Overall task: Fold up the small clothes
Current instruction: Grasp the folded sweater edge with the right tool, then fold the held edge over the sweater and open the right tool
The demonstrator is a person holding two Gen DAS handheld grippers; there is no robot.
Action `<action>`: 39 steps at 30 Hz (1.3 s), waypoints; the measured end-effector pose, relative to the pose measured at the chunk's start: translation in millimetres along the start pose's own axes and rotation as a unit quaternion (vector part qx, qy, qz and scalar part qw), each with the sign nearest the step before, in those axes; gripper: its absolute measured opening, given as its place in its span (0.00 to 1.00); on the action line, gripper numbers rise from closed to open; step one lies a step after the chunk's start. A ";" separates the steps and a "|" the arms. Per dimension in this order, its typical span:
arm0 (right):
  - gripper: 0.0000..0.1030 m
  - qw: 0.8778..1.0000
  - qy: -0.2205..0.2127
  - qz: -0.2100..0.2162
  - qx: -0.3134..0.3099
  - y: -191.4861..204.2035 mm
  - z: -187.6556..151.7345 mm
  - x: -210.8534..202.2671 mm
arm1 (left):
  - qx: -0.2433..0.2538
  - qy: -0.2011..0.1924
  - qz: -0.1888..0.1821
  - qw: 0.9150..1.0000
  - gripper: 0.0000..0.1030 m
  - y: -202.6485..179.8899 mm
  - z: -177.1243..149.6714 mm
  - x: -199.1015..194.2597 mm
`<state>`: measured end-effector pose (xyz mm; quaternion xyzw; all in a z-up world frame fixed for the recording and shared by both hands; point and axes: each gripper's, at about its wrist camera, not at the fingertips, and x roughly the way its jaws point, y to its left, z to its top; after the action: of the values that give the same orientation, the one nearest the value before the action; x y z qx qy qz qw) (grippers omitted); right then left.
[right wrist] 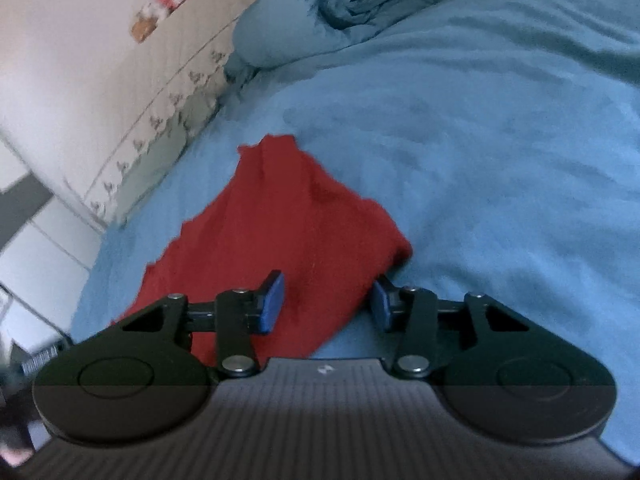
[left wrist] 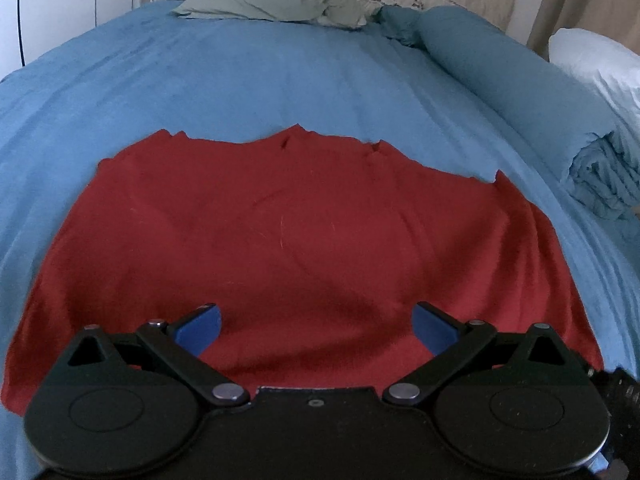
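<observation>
Right now the red garment point(left wrist: 280, 240) is lying spread on the blue bedcover point(left wrist: 280, 80). Left gripper point(left wrist: 316, 326) is hovering w/ fingers splayed, empty; right gripper point(right wrist: 329, 300) is gaping over a corner. Risk: grabbing bedcover too, dragging both.

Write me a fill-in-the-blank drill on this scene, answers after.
1. The garment spread on the bed is ____ in colour.
2. It lies on a ____ bedspread.
3. The left tongs have their jaws ____.
4. The pads of the right tongs are coloured ____.

Missing words: red; blue; open; blue
</observation>
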<state>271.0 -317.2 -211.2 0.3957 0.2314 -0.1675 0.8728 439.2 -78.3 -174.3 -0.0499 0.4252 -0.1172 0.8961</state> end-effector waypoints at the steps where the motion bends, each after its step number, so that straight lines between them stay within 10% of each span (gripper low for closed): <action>1: 0.58 1.000 -0.003 0.002 0.015 -1.7 3.2 3.9 | -0.002 -0.001 0.000 1.000 1.00 0.3 1.1 1.0; 6: 0.28 0.999 -0.005 0.001 0.044 -4.0 11.6 12.0 | -0.005 -0.003 0.011 1.000 1.00 -0.6 8.7 8.6; 14: 0.26 0.999 -0.002 0.023 0.023 22.9 24.6 -1.7 | 0.068 0.044 0.061 0.995 1.00 -15.0 15.1 47.3; 20: 0.25 0.995 -0.007 0.094 -0.039 104.9 36.4 -5.3 | 0.026 0.066 0.016 0.997 1.00 27.9 35.1 17.4; 25: 0.25 0.963 0.027 0.214 -0.161 207.8 9.3 -0.9 | 0.020 0.043 0.036 0.998 1.00 95.1 22.8 -31.5; 28: 0.25 0.923 0.094 0.282 -0.245 256.4 -35.8 10.9 | 0.011 0.040 0.050 0.998 1.00 136.3 2.8 -53.8; 31: 0.25 0.893 0.165 0.279 -0.313 278.1 -92.5 37.7 | -0.008 0.058 0.054 0.997 1.00 167.4 -19.3 -59.6; 39: 0.24 0.885 0.210 0.248 -0.334 271.4 -139.6 63.1 | 0.001 0.058 0.052 0.997 1.00 186.1 -46.6 -71.1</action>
<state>415.0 -45.6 -159.5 0.1510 0.3461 0.2285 0.8973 391.0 120.2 -185.7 -0.0198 0.4786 -0.0731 0.8747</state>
